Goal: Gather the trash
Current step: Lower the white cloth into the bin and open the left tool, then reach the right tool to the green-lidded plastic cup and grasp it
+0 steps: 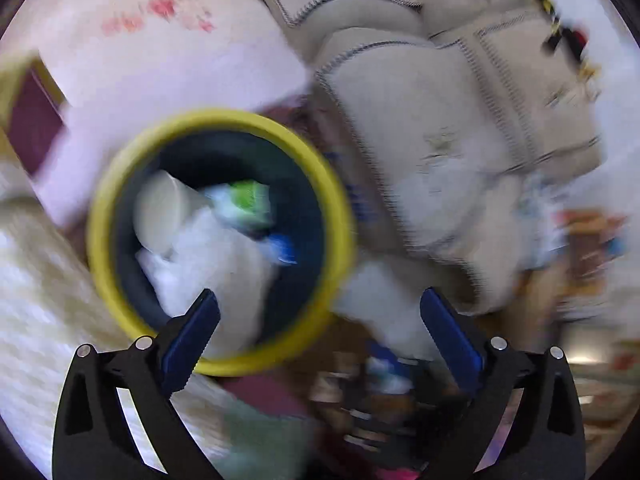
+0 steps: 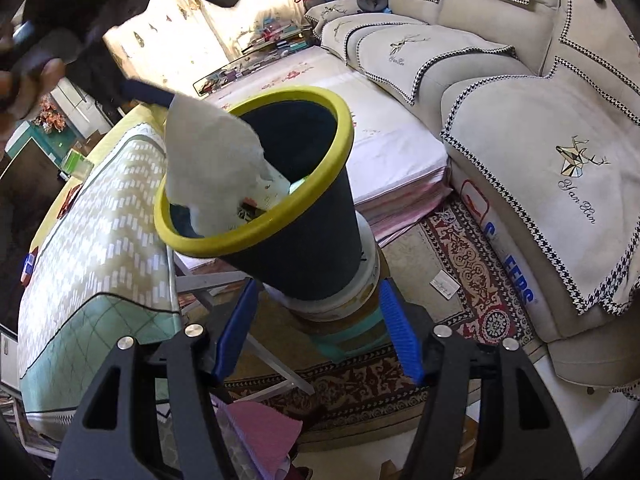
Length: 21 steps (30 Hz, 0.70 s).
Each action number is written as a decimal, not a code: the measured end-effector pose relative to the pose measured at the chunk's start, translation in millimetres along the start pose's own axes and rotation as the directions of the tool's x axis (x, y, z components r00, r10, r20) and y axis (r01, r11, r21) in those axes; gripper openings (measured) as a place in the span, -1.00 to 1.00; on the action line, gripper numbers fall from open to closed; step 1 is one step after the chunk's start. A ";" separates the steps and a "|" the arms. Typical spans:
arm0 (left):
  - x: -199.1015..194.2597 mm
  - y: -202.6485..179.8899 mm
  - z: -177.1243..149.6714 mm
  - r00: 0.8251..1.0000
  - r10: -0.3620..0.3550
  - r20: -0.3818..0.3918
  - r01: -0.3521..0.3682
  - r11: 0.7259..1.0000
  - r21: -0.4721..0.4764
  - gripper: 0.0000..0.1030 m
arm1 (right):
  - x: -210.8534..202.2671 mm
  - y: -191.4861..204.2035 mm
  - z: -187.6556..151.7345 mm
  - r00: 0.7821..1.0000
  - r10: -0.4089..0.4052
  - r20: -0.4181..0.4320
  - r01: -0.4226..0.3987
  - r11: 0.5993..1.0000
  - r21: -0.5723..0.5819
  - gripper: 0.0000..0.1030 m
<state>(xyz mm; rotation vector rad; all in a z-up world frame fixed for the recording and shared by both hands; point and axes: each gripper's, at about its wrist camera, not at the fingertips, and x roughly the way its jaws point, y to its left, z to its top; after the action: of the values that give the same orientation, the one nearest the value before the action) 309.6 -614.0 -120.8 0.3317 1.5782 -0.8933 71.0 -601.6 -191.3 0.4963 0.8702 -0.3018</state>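
Right gripper: the right gripper (image 2: 318,328) with blue-padded fingers is standing part-spread on either side of the stack under the bin; I cannot tell whether the pads are pressing on it or just flanking it, though bracing the bin looks like the purpose.
Stack below: the white tub on a teal-and-tan base (image 2: 352,316) is lifting the bin off the patterned red rug (image 2: 472,264), bringing the mouth up to hand level.
Bin: the dark blue tapered waste bin with a yellow rim (image 2: 304,236) is leaning toward the covered table, so its mouth is facing the incoming hand.
Trash: the white crumpled paper sheet (image 2: 212,160) is hanging half inside the bin, lying over the near-left part of the rim, its top corner against one pad of the other gripper.
Left gripper: the left gripper (image 1: 320,312) is spread wide above the bin mouth, nothing between its fingers in its own blurred view, so the paper looks let go.
Inside: a white cup (image 1: 160,208) and a green-and-white wrapper (image 1: 248,200) are lying below the paper.
Room: the table in its green-and-cream quilted cover (image 2: 100,240) is crowding the bin's left side; the beige sofa (image 2: 540,152) is sitting well apart on the right, leaving open rug there for withdrawing.
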 end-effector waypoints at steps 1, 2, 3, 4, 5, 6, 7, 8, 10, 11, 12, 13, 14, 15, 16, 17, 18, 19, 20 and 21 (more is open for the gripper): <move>13.3 4.6 2.5 0.996 0.045 -0.073 -0.046 0.999 -0.024 0.90 | 0.6 0.7 -1.6 1.000 0.006 -0.005 -0.006 1.000 -0.003 0.17; 20.4 9.0 3.5 0.992 0.015 -0.123 -0.022 0.998 -0.062 0.89 | 0.8 1.9 -3.5 1.000 0.012 -0.008 -0.012 1.000 -0.006 0.17; 19.9 10.3 4.4 0.991 -0.034 -0.133 0.023 0.996 -0.086 0.89 | 0.8 3.1 -5.5 1.000 0.019 -0.009 -0.019 1.000 -0.008 0.17; 15.1 8.0 5.4 0.993 -0.047 -0.112 0.038 0.996 -0.077 0.90 | 1.0 3.7 -6.9 1.000 0.026 -0.010 -0.027 1.000 -0.008 0.17; 10.2 2.9 7.8 0.996 -0.047 -0.081 0.043 0.998 -0.047 0.90 | 1.3 4.7 -7.9 0.999 0.032 -0.013 -0.033 0.999 -0.008 0.17; 16.7 1.3 11.9 0.995 0.027 -0.098 -0.029 0.999 -0.015 0.91 | 2.2 5.5 -8.5 0.999 0.037 -0.017 -0.037 0.999 -0.007 0.17; 28.7 6.9 13.6 0.984 0.097 -0.147 -0.100 0.995 -0.018 0.89 | 3.8 7.4 -9.7 0.999 0.043 -0.024 -0.043 0.999 -0.010 0.17; 40.9 18.0 15.5 0.971 0.116 -0.209 -0.133 0.989 -0.070 0.84 | 5.0 9.8 -10.8 0.998 0.050 -0.030 -0.051 0.999 -0.017 0.17; 35.6 25.4 15.5 0.983 0.000 -0.182 -0.025 0.991 -0.132 0.74 | 4.4 13.3 -12.8 0.998 0.064 -0.028 -0.064 0.998 -0.027 0.17; 23.6 20.7 15.3 0.992 -0.039 -0.120 0.026 0.994 -0.109 0.74 | 4.0 13.8 -14.1 0.997 0.069 -0.027 -0.070 0.997 -0.026 0.17; 11.0 15.0 13.6 0.997 -0.050 -0.056 0.046 0.996 -0.079 0.75 | 4.2 14.6 -14.9 0.997 0.071 -0.029 -0.072 0.997 -0.025 0.17; -5.0 9.3 7.5 0.999 -0.048 0.021 0.049 0.998 -0.037 0.77 | 4.9 15.7 -15.5 0.997 0.073 -0.033 -0.074 0.997 -0.027 0.17; -17.7 6.6 0.6 0.996 -0.045 0.079 0.045 0.999 -0.007 0.78 | 5.2 17.0 -15.8 0.997 0.074 -0.035 -0.075 0.997 -0.034 0.17; -29.2 2.7 -7.4 0.991 -0.039 0.130 0.037 0.999 0.017 0.83 | 5.1 17.6 -15.9 0.997 0.074 -0.037 -0.076 0.996 -0.037 0.17; -44.5 -0.5 -20.0 0.981 -0.026 0.193 0.018 0.999 0.044 0.85 | 4.8 18.9 -15.4 0.996 0.075 -0.037 -0.077 0.996 -0.042 0.17; -59.6 -1.7 -33.7 0.967 -0.010 0.256 -0.007 0.998 0.066 0.86 | 3.8 20.0 -15.0 0.996 0.076 -0.036 -0.078 0.996 -0.046 0.17; -74.7 -0.3 -48.3 0.947 -0.001 0.320 -0.027 0.996 0.083 0.88 | 3.1 21.5 -13.7 0.997 0.075 -0.035 -0.077 0.996 -0.049 0.17; -88.1 4.2 -62.3 0.928 0.005 0.373 -0.041 0.995 0.089 0.88 | 2.4 22.7 -12.1 0.997 0.074 -0.032 -0.075 0.996 -0.053 0.17; -99.8 6.8 -73.0 0.912 0.012 0.409 -0.052 0.995 0.087 0.88 | 0.8 25.7 -10.2 0.997 0.072 -0.028 -0.073 0.996 -0.058 0.17; -113.3 14.8 -87.6 0.892 0.015 0.452 -0.058 0.995 0.080 0.91 | -1.0 29.9 -7.5 0.997 0.070 -0.024 -0.071 0.995 -0.069 0.17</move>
<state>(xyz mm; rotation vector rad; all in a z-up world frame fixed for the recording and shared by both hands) 282.7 -512.3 -22.6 0.1979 1.0989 -0.9369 78.8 -572.3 -185.9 0.4653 0.8796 -0.2010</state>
